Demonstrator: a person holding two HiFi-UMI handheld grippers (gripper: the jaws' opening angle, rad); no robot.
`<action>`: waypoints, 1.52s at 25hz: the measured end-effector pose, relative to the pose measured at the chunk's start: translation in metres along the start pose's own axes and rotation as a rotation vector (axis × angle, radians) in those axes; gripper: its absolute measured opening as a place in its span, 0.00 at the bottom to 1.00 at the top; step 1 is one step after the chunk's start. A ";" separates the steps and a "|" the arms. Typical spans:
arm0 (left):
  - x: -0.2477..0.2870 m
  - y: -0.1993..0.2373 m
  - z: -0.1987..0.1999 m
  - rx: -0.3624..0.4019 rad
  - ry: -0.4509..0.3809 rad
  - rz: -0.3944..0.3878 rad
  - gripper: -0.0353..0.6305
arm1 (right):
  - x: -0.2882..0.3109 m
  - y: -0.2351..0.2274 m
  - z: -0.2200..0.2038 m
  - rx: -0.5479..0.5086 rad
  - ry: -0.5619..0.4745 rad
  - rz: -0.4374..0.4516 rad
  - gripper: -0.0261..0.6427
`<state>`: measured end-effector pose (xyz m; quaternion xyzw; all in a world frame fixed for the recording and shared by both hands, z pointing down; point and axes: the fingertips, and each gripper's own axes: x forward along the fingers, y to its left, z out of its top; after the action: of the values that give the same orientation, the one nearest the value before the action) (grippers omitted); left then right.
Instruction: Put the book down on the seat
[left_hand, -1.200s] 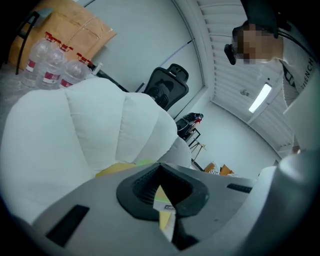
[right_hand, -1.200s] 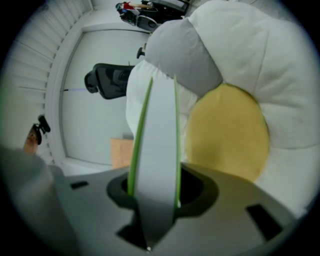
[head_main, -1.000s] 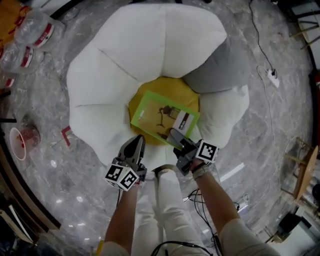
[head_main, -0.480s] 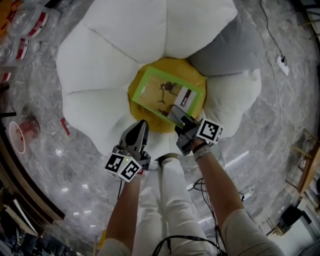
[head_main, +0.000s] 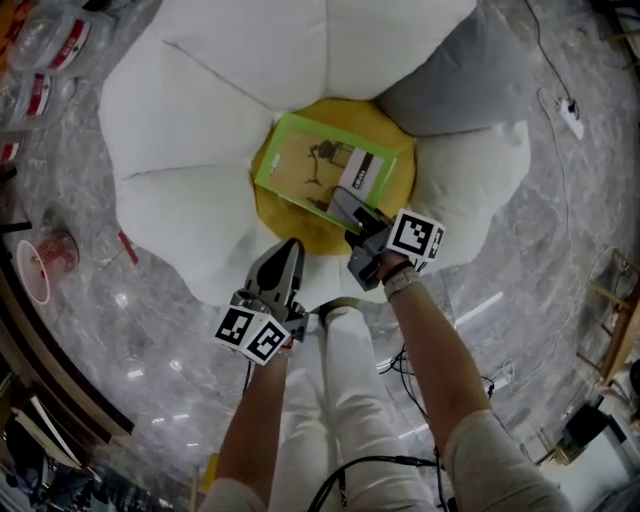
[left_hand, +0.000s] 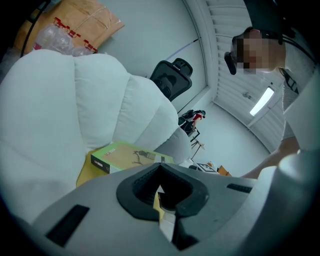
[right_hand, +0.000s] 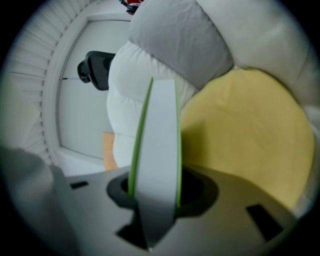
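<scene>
The book (head_main: 322, 168) is clamped by its near corner in the right claw (head_main: 343, 203), lying flat over the seat's (head_main: 200, 130) yellow middle (head_main: 300, 228); whether it touches, I can't tell. The left claw (head_main: 285, 262) is closed, empty. Green-edged tan cover, dark drawing, white label

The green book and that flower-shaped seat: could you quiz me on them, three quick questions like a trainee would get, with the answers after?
1. True or false: the right claw is clamped on the green book.
2. Over which part of the seat is the book? A) a white petal B) the yellow centre C) the floor
3. What colour is the one petal that isn't white?
Key: 1 true; 2 B; 3 grey.
</scene>
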<state>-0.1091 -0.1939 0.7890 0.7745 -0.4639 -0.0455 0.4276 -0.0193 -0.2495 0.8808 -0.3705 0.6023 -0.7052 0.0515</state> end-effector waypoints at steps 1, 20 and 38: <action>-0.001 -0.001 -0.005 -0.002 0.005 0.000 0.09 | 0.002 0.000 0.000 -0.011 0.005 0.011 0.26; -0.021 0.002 -0.012 -0.011 -0.011 -0.002 0.09 | 0.011 -0.040 0.017 -0.293 -0.010 -0.341 0.52; -0.025 -0.009 0.016 -0.024 -0.114 -0.019 0.09 | 0.004 -0.055 0.024 -0.432 -0.033 -0.544 0.63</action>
<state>-0.1250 -0.1828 0.7643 0.7699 -0.4794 -0.0992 0.4093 0.0125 -0.2559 0.9318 -0.5310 0.6160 -0.5434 -0.2080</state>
